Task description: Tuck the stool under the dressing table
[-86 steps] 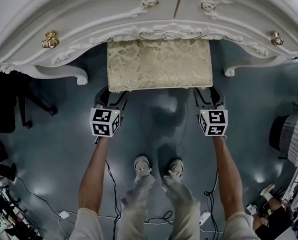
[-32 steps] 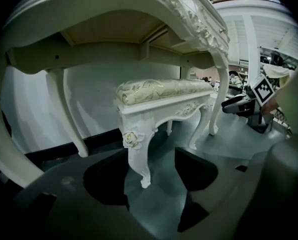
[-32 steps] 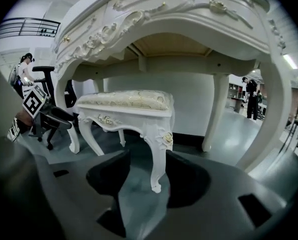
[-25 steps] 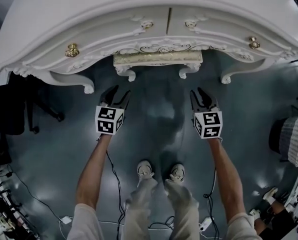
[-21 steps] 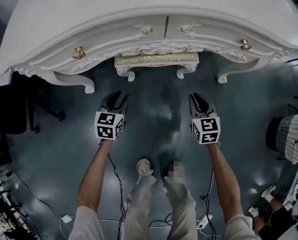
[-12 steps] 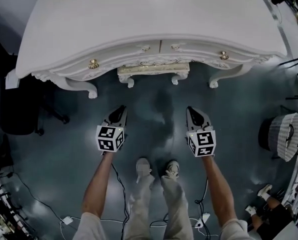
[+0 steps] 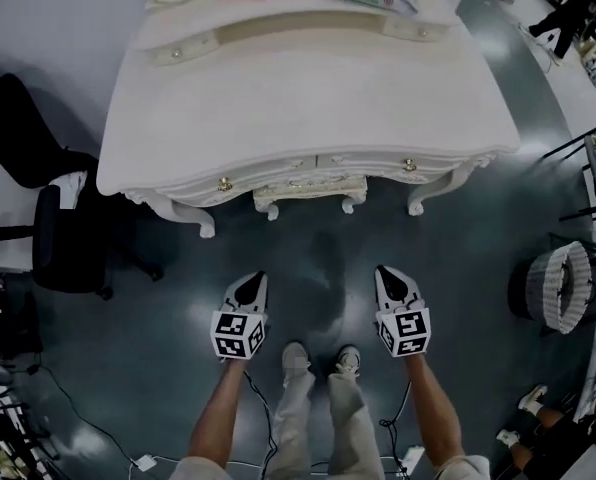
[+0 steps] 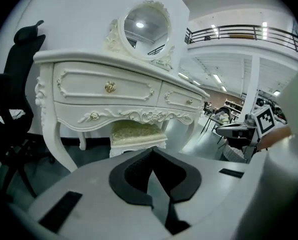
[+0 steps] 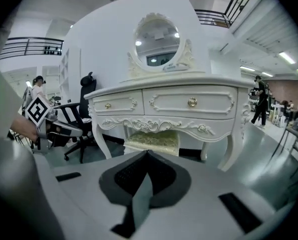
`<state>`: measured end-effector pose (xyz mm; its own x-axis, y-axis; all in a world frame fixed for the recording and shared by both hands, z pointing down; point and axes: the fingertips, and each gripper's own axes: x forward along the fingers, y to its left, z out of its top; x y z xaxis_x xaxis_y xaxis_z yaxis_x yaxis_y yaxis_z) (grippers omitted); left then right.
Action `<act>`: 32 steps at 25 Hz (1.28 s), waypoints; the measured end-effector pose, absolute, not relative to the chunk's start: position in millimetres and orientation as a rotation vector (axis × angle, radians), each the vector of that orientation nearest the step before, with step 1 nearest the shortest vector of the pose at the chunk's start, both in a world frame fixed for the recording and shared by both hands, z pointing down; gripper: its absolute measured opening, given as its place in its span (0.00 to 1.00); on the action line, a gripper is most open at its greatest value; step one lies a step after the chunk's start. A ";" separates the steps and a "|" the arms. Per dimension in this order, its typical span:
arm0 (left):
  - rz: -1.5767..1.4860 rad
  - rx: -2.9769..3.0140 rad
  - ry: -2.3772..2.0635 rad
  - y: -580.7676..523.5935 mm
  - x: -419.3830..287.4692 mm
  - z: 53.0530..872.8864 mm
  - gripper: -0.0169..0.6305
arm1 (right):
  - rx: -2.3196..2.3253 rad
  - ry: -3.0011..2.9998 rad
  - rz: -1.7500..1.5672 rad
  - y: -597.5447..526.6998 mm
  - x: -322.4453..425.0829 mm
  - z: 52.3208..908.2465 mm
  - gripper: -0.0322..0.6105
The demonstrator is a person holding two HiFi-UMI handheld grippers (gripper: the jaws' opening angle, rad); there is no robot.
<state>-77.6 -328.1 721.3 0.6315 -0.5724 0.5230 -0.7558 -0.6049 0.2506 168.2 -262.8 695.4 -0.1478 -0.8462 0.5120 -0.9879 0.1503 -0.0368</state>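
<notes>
Where the person stands on the dark, glossy floor (image 7: 318, 268), the shoes (image 7: 296, 354) sit nearest, with a bare forearm reaching forward on either side. The left gripper (image 7: 255, 277) is held out over the floor at the left. Seen from its own camera (image 8: 151, 152), its fingers are closed tip to tip and nothing is held between them. The right gripper (image 7: 385, 271) is level with it at the right. Its fingers, too, meet at a point in its own view (image 9: 147, 154), and they hold nothing. Both grippers point toward the furniture and are well apart from it, with open floor between.

Farther off stands the white dressing table (image 7: 308, 98), with carved drawer fronts, gold knobs and curved legs. The stool (image 7: 310, 190) is tucked under it, between the front legs in the middle. From above, only its front edge and two small feet show past the drawers. Its pale patterned cushion shows beneath the carved apron in the left gripper view (image 8: 136, 133) and the right gripper view (image 9: 153, 140).

A black office chair (image 7: 63, 243) stands near the table's left end, and a pale woven basket (image 7: 560, 284) sits on the floor well off to the right. At the far side of the tabletop, an oval mirror (image 9: 157, 38) rises in a carved frame.
</notes>
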 end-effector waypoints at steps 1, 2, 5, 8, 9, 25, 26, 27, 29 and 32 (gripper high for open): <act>0.549 2.406 -1.041 -323.8 -77.7 711.0 0.05 | 1.757 -2.067 0.525 -257.9 166.5 685.9 0.05; 0.548 2.411 -1.039 -320.3 -78.3 700.5 0.05 | 1.769 -2.071 0.532 -253.2 165.4 676.1 0.05; 0.544 2.427 -1.037 -311.3 -81.3 668.8 0.05 | 1.829 -2.081 0.566 -239.8 165.0 646.7 0.05; 0.538 2.443 -1.034 -303.8 -83.6 641.9 0.05 | 1.862 -2.072 0.560 -228.4 167.3 621.4 0.05; 0.533 2.444 -1.031 -302.0 -84.0 634.1 0.05 | 1.865 -2.066 0.551 -224.9 168.3 613.6 0.05; 0.428 2.463 -1.072 -265.6 -91.7 504.0 0.05 | 1.868 -2.076 0.395 -187.9 160.6 480.8 0.05; 0.434 2.471 -1.074 -264.3 -93.1 496.3 0.05 | 1.867 -2.076 0.388 -185.5 160.1 473.4 0.05; 0.437 2.480 -1.077 -263.4 -94.0 488.5 0.05 | 1.867 -2.077 0.381 -182.7 160.2 465.7 0.05; 0.432 2.496 -1.083 -262.4 -94.5 472.7 0.05 | 1.871 -2.075 0.364 -176.6 163.0 450.9 0.05; 0.422 2.512 -1.100 -261.6 -98.1 450.7 0.05 | 1.881 -2.071 0.342 -167.8 167.9 431.1 0.05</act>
<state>-98.1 -261.6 450.7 0.6512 -0.6396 0.4085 -0.7488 -0.6292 0.2086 167.9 -167.8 431.1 -0.0805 -0.9169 0.3909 -0.9939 0.1036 0.0384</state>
